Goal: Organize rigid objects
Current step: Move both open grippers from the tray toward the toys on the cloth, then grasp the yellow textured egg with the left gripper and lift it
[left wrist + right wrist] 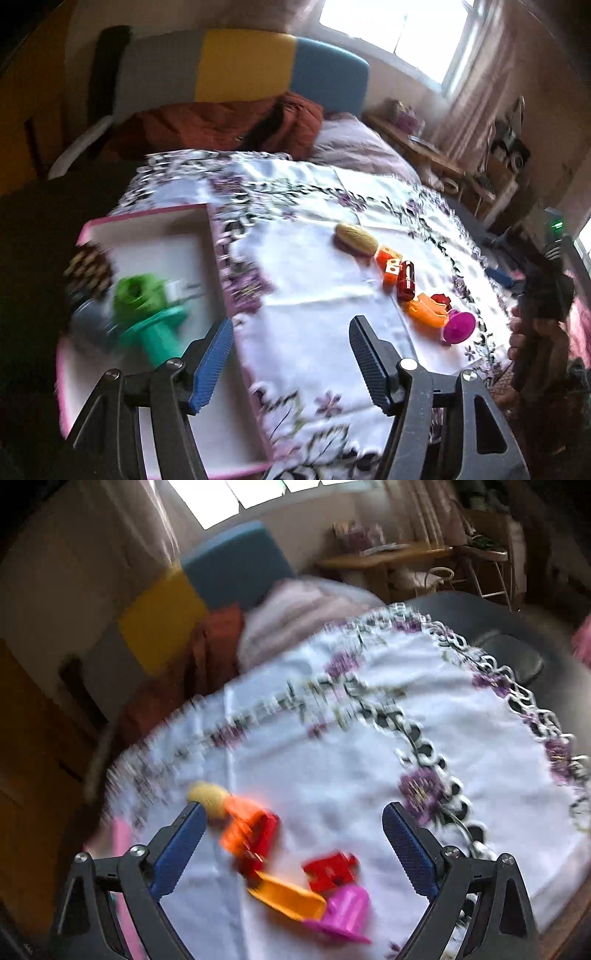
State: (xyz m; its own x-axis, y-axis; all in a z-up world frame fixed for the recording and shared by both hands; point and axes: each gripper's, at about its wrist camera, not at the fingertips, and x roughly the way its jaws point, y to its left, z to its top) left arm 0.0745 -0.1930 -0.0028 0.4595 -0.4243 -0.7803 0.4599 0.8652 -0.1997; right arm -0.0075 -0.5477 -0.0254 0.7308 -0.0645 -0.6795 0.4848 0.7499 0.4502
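Note:
A pink-edged white box (166, 240) stands at the table's left with a green piece (138, 295), a teal piece (159, 332) and a grey piece (88, 317) inside. A row of small toys lies on the cloth: a tan oval (356, 238), an orange block (389, 266), a dark red cylinder (406, 280), an orange scoop (426, 312), a magenta cup (458, 326). My left gripper (291, 363) is open and empty beside the box. My right gripper (291, 843) is open and empty just above the orange scoop (288, 895), a red piece (330, 869) and the magenta cup (343, 912).
A white tablecloth with purple flowers (314, 314) covers the round table. A bed with a rust-coloured blanket (221, 125) and a grey, yellow and blue headboard (240, 62) is behind. A wooden desk (388, 557) and a dark chair (517, 657) stand past the table's far edge.

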